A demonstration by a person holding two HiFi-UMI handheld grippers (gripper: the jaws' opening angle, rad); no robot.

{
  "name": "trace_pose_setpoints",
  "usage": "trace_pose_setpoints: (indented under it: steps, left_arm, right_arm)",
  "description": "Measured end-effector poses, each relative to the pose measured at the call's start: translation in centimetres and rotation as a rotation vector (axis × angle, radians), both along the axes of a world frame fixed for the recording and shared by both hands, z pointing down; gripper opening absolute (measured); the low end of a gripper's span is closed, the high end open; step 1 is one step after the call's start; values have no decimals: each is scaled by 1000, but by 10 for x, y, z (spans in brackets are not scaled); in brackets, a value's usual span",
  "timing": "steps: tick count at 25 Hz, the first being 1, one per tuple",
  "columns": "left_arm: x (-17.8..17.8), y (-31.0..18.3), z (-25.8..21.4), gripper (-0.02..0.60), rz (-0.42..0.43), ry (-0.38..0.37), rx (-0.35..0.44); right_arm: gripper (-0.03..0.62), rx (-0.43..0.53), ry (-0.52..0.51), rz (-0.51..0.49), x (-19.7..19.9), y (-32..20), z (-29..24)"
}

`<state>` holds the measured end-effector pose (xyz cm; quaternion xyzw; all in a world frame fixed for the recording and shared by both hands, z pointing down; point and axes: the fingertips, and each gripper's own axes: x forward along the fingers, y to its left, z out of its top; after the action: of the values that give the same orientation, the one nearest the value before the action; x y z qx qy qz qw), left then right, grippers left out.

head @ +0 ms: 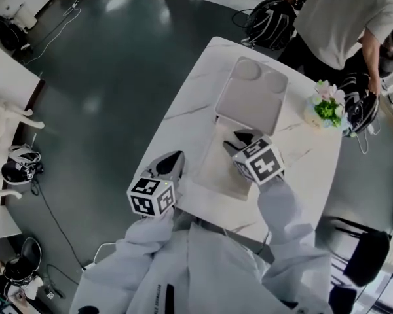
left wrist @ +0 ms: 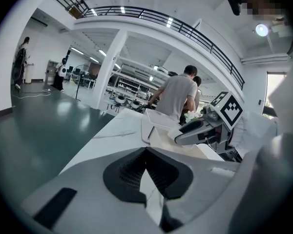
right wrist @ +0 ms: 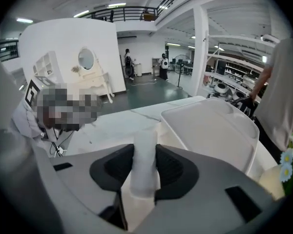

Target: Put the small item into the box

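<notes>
Mid-frame, right hand-held gripper (head: 239, 141) over open box (head: 216, 165), jaws partly apart clamping white cylinder (right wrist: 145, 162), left hand-held gripper (head: 173, 162) lower left, jaws together, empty, white tabletop (head: 183, 110).

Table (head: 183, 110) is white with faint grey marble veins, floor's (head: 105, 64) dark green, tray (head: 252, 100) pale grey, tube (right wrist: 144, 160) milky white, flowers (head: 327, 103) pink-white with green leaves.
</notes>
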<state>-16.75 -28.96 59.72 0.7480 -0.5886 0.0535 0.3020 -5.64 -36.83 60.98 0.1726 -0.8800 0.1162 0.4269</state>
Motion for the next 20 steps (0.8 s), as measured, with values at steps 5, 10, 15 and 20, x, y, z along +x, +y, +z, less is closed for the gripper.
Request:
trace_pose_setpoints:
  steps: [5, 10, 15, 20]
  left_arm:
    - [-4, 2, 6, -2, -10, 9, -9]
    - [-7, 8, 11, -2, -18, 15, -18]
    - [-9, 10, 15, -2, -24, 19, -25]
    - [-7, 13, 17, -2, -25, 22, -28]
  right_arm:
    - [124, -1, 101, -77, -9, 5, 21]
    - [126, 8, 152, -109, -13, 7, 33]
    - [126, 28, 196, -116, -15, 2, 43]
    - [129, 2, 213, -116, -14, 7, 52]
